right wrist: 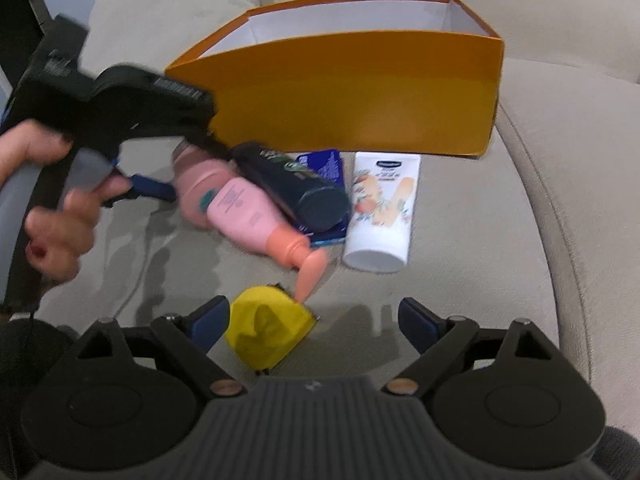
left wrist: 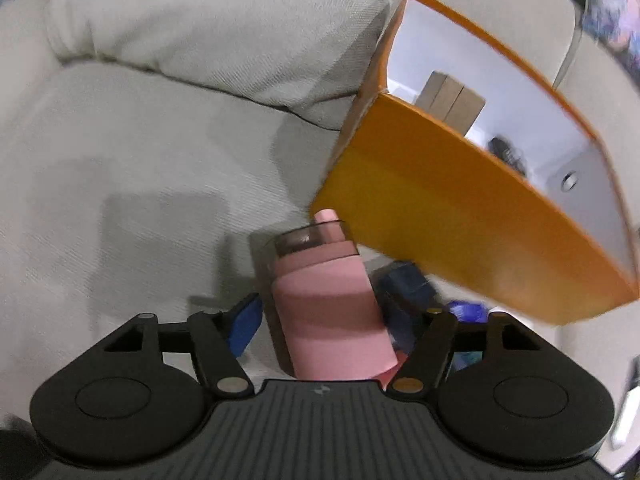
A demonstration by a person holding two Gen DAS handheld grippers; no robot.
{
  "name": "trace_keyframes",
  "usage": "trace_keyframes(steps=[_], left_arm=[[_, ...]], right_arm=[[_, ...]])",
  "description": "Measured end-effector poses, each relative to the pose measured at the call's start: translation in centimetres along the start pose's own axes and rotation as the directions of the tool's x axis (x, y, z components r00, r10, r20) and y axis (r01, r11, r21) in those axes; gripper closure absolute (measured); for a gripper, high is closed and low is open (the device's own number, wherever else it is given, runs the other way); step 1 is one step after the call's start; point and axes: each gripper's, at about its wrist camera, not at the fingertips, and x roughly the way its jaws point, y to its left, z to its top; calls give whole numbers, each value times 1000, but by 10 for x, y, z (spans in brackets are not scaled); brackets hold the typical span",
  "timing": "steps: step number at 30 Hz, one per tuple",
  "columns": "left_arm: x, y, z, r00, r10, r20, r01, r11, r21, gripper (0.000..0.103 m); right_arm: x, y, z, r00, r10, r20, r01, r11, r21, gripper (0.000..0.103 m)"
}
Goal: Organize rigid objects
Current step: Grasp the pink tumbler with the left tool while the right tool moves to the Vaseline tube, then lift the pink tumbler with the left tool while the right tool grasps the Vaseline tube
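An orange box [right wrist: 360,96] with a white inside stands on a beige sofa; it also shows in the left wrist view [left wrist: 460,220], holding a wooden block [left wrist: 450,106] and a dark item [left wrist: 506,152]. My left gripper [left wrist: 320,320] has its jaws wide around a pink deodorant stick [left wrist: 328,308] in front of the box. In the right wrist view the left gripper [right wrist: 120,120] reaches the pile: a pink stick [right wrist: 196,184], a pink pump bottle [right wrist: 256,220], a dark bottle [right wrist: 304,192], a blue packet [right wrist: 324,164] and a white tube [right wrist: 380,212]. My right gripper [right wrist: 316,320] is open above a yellow object [right wrist: 268,328].
The sofa seat [right wrist: 460,280] carries everything. A back cushion [left wrist: 200,20] lies behind the box on the left. The sofa armrest [right wrist: 580,160] rises at the right.
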Motion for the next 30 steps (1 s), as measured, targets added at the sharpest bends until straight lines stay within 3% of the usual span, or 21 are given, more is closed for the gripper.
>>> trace_keyframes(steps=[2,8,15,17,21,26,30], left_arm=[[-3,2,-2,1000,31,3,-32,999,37,24],[4,17,-8,998,27,-52,-26,999,21,26],[7,19,-14,997,45,-65,-43,999,34,26],[6,19,-12,997,44,-66,-41,999,35,27],[8,19,-11,997,44,-64,-41,998,49,27],[14,9,-16,994,96,-44,-91,990,106,27],[15,12,-16,996,82,-39,-78,992,101,26]], right_arm=[[1,-4,4,1000,-1,1,1,1000,9,10],[16,-15,21,999,-47,14,47,999,23,10],[45,-25,38,994,-107,-5,106,993,-45,18],[50,-32,41,987,-159,-14,157,986,-61,25],[51,-47,44,994,-107,-19,106,994,-29,30],[66,-38,51,991,-130,-33,126,986,-106,37],[78,-34,58,989,-146,-30,141,982,-125,37]])
